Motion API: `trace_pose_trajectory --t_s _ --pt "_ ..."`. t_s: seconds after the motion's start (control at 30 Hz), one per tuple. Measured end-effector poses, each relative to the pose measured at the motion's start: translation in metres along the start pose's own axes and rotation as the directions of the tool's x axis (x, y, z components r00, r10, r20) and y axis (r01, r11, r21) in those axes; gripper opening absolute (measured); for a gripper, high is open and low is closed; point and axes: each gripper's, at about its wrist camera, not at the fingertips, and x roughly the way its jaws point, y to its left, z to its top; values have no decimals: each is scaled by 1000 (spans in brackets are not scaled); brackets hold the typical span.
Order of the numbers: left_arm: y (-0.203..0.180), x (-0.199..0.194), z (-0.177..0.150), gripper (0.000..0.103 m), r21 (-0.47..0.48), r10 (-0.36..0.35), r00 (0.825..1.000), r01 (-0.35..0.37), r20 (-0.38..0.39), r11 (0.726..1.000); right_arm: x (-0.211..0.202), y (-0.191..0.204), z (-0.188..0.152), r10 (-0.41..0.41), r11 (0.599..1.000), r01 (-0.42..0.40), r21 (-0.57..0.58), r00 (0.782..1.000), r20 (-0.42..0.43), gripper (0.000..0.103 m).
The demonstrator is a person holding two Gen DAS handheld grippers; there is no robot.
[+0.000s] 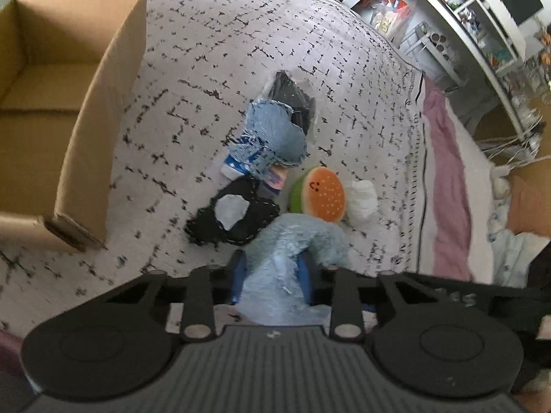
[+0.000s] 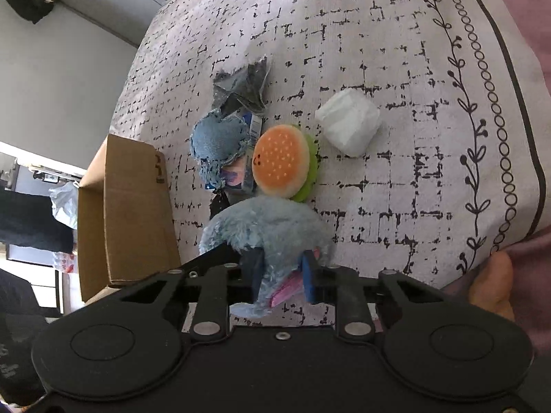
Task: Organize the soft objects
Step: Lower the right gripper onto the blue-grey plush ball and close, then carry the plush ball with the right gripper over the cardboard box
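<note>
A fluffy pale-blue plush toy point(image 1: 292, 241) with a pink patch lies on the bed's white black-flecked quilt point(image 1: 213, 51), beside a burger-shaped plush point(image 1: 322, 194). The left hand-held gripper point(image 1: 272, 275) and the right hand-held gripper point(image 2: 282, 275) each pinch its fur. Only the left view looks into the open brown cardboard box point(image 1: 103, 103); only the right shows the quilt's vine border point(image 2: 478, 137).

on my left wrist view an open brown cardboard box point(image 1: 86, 110) sits left of the pile on the grid-patterned quilt point(image 1: 206, 51). a fuzzy pale blue plush point(image 1: 292, 237) lies nearest me, a round burger-shaped cushion point(image 1: 322, 194) touching behind it, a crumpled white wad point(image 1: 361, 198) just right.
</note>
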Motion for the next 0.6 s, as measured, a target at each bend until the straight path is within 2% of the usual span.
trace_pose_trajectory --t_s 0.3,0.47,0.6 --pt "-16 -29 8 25 51 -10 999 7 51 999 -25 14 -7 14 999 -10 -49 997 81 19" --pt "-16 -46 10 24 29 -49 996 47 70 998 -38 21 -9 15 999 -12 -35 994 108 19" --pt "-14 -58 12 24 21 -70 994 68 88 997 -49 38 -8 6 998 3 -67 991 137 19"
